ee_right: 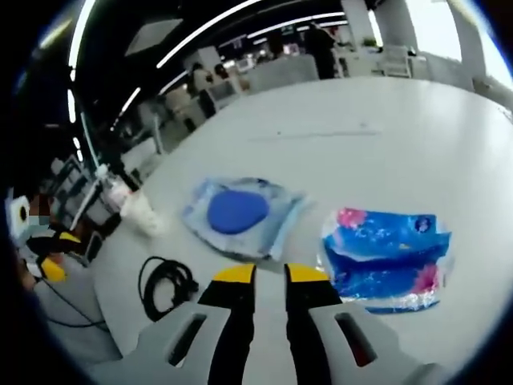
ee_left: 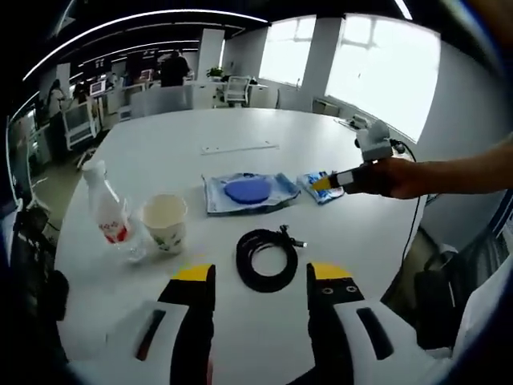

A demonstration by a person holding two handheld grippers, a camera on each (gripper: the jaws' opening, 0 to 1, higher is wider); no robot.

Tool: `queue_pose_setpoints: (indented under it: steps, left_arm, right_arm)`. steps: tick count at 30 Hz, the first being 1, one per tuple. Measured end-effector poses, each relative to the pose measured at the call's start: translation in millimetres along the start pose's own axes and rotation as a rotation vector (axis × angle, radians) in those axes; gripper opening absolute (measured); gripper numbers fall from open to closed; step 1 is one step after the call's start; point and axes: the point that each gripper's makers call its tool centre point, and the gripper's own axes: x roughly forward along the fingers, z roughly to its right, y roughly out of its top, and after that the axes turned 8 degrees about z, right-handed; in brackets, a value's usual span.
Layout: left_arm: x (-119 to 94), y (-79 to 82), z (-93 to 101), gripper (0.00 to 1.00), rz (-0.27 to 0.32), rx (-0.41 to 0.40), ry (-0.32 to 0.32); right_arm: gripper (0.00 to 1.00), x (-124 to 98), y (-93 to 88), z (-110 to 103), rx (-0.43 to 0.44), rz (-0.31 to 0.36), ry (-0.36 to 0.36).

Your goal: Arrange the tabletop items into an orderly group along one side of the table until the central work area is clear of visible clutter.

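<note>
Left gripper (ee_left: 260,282), bottom centre of the left gripper view: jaws spread wide, nothing between them, poised low over the white table (ee_left: 160,152). Just ahead of the tips lies a coiled black cable (ee_left: 267,258), roughly centred in the gap.

Right gripper (ee_right: 270,275), bottom centre of the right gripper view: jaws nearly together, narrow slit, empty. It hovers between the clear pouch with a blue disc inside (ee_right: 239,213), up-left of the tips, and the blue-and-pink plastic packet (ee_right: 387,258) to the right. In the left gripper view this gripper comes in from the right, its yellow tips at that packet.

Further out, left gripper view: paper cup (ee_left: 165,222) and clear bottle with a red label (ee_left: 107,212) sit close together at middle-left; a thin flat strip (ee_left: 239,147) lies farther up the table, well apart from the rest.

Step, my read: sorting is barely started; items are still scattered across the middle. Looks like the approach to a first pick: cable for the left, packet for the right.

Next move needs: left drops and closes across the coil, not over its open centre, or it grabs air. Right must open first; the packet is flat, so take an edge or slide it.

Count: 1 cable, 1 cup, 1 bottle, 1 pouch, 1 packet, 1 strip. Six items.
</note>
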Motion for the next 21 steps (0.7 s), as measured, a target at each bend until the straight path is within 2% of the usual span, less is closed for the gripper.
queue_pose_setpoints:
  steps: [5,11,21]
  left_arm:
    - [30.6,25.3,0.8,0.43,0.011,0.01,-0.018]
    - [68.1,52.0,-11.8,0.42,0.027,-0.004,0.002]
    - [116.5,71.0,-41.2,0.43,0.022,-0.005,0.047]
  right_arm:
    - [0.11,1.5,1.8,1.3,0.012,0.004,-0.005]
    - [0.12,8.2,9.3,5.9,0.031,0.013,-0.009]
    - [0.15,19.7,24.7,8.9,0.049,0.036,-0.003]
